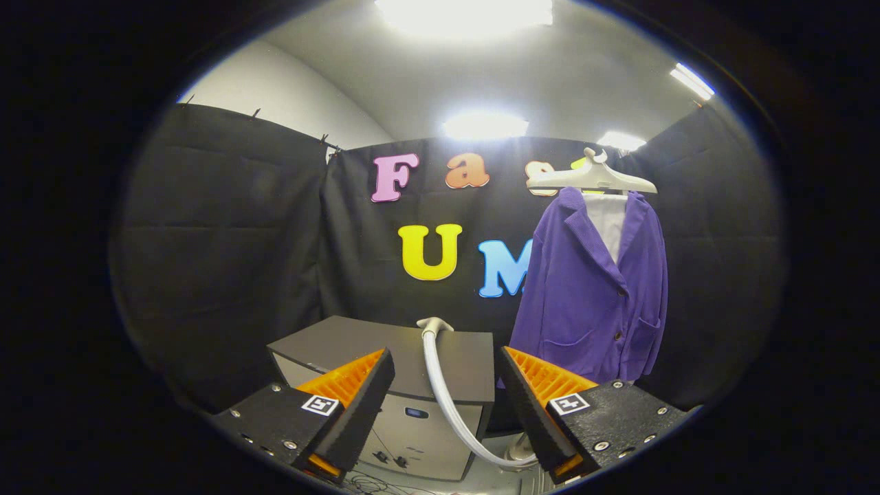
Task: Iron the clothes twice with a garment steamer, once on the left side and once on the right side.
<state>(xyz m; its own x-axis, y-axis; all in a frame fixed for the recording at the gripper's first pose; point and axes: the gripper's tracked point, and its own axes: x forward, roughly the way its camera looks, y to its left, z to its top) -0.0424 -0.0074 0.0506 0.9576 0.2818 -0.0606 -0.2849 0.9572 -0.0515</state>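
Purple fabric identifies the garment: a buttoned jacket (598, 289) hanging on a pale hanger (591, 180) over a white inner layer (608, 223), far beyond the right finger and against the black cloth wall (227, 240).

Steamer position: the grey steamer base unit (412, 385) stands just ahead of the fingers, left of the jacket. A white hose (447, 399) rises from the floor between the fingers, curves up over the front of the unit and ends at a pale fitting (434, 323) at the unit's top. The steamer head itself cannot be made out.

Gripper state: the gripper (447, 399) is spread wide, fingers well apart, holding nothing. The hose passes through the gap without touching either finger, as far as can be told. Both fingers point level and forward toward the unit.

Room: thin cables (375, 481) lie on the floor near the unit's front. Black cloth encloses the booth on the left, far and right sides. A white ceiling (522, 75) with bright light panels (485, 126) lies above.
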